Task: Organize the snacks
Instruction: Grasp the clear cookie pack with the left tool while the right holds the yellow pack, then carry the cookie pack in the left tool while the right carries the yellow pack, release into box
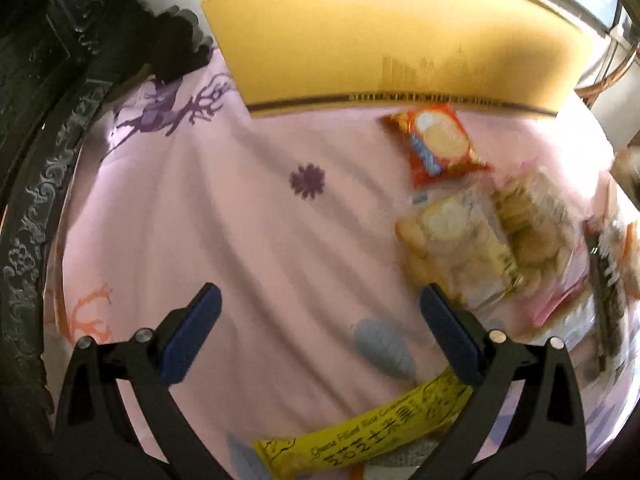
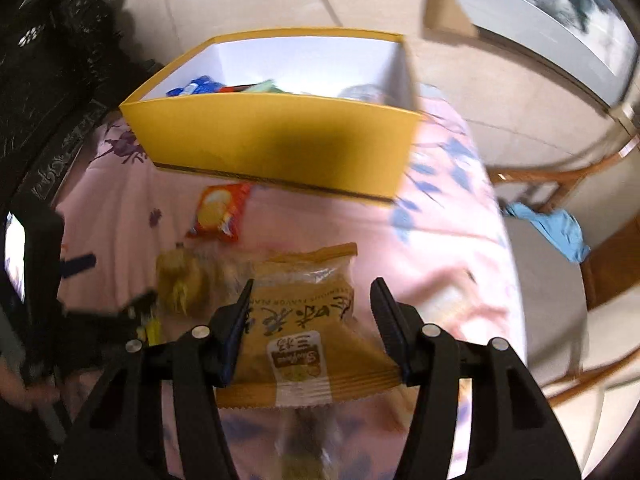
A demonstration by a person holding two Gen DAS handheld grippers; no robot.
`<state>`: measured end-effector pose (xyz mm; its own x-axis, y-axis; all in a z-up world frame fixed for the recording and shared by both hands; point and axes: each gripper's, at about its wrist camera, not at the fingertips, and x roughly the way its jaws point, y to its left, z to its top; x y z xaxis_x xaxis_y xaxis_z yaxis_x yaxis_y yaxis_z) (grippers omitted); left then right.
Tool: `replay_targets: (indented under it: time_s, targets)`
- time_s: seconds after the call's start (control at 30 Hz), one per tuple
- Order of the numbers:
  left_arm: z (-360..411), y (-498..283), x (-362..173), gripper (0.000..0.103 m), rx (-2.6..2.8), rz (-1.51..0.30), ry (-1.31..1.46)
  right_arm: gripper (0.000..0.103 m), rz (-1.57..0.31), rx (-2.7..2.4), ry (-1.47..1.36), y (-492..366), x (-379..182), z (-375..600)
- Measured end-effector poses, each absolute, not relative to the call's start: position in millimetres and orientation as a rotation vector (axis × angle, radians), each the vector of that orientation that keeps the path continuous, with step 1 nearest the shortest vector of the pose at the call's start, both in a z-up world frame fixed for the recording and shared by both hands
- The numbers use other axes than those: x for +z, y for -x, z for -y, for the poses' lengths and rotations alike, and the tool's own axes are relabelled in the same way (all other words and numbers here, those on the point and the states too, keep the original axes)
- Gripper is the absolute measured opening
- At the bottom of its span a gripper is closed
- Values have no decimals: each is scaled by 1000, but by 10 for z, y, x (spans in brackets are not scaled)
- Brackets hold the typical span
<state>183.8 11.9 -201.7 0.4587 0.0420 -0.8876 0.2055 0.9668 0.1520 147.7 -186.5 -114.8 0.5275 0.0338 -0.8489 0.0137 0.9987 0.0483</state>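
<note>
- Yellow cardboard box (image 2: 276,140) stands at the far edge of the pink cloth (image 1: 240,240), and it already holds some packets: blue, red and green wrappers show over its front wall, so a part of the sorting seems done.
- Several snacks lie outside it on the cloth: a red biscuit packet (image 1: 438,144) just in front of the box, a clear bag of cookies (image 1: 480,248) nearer to the right edge, and a yellow rice cracker bar (image 1: 372,436) at the near edge.
- The right gripper (image 2: 312,324) has its fingers half apart around an orange-brown packet (image 2: 304,332); the left finger seems to touch it, the right one perhaps not (the picture is blurred), so I judge it is not gripped yet.
- The left gripper (image 1: 320,332) has its fingers wide apart and holds nothing; the yellow bar lies just below its right finger.
- I judge that at least four packets remain to be put in the box.
</note>
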Motion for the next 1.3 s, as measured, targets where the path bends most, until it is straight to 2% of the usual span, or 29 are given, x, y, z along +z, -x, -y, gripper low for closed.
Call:
replay_targets:
  time_s: [0.1,0.2,0.3,0.43,0.47,0.5,0.53,0.6,0.67,0.73,0.8,0.87,1.0,1.03,1.1,1.17,1.3]
  targets:
    - [-165,-1865,-1940,101,-99,-1110,-213,57,-1043,-31,-62,-1359,-1138,1984]
    - [-268,-1941,-1888,101,-127,-1119,-17,57,-1045,-55,-45,-1335,-1135,2037]
    - [-275,-2071,-2004,101,-154,-1228,177,57,-1025,-60,-32,-1333,-1105,2051]
    - [-37,-2159,-2142,101,-176,-1203,96,57,-1013,-16,-55,-1355,-1051,2031]
    - [-11,-2169,-2174,98,-213,-1206,124,58,-1010,-12,-49,-1363,-1042,2015]
    - [23,-2135,-2162,75,-214,-1163,120,58,-1009,-7,-47,-1370,-1035,2001]
    - [86,-2114,-2151,62,-266,-1133,100,58,-1009,-5,-49,-1376,-1029,1998]
    - [241,-2086,-2165,58,-314,-1108,-16,57,-1010,5,-65,-1383,-1013,2004]
    - [236,-2093,-2162,57,-338,-1110,-8,58,-1009,5,-73,-1382,-988,2004]
    - [157,-2111,-2152,61,-329,-1126,75,58,-1004,17,-70,-1367,-965,1994]
    - [149,-2125,-2152,101,-291,-1163,87,58,-1009,8,-61,-1361,-959,1988]
    - [243,-2102,-2231,101,-145,-1201,-15,58,-1012,5,-61,-1351,-964,1993]
    - [415,-1979,-2293,101,-142,-1069,-101,58,-1024,13,-81,-1320,-981,1977]
    - [427,-1969,-2286,99,-154,-1064,-116,58,-1025,12,-77,-1317,-978,1971]
    - [434,-1941,-2237,75,-215,-1049,-151,58,-1029,6,-66,-1308,-965,1963]
    - [402,-1939,-2194,64,-227,-1059,-148,58,-1028,-4,-64,-1303,-943,1970]
    - [282,-1951,-2144,56,-274,-1094,-106,58,-1019,-21,-75,-1302,-879,1958]
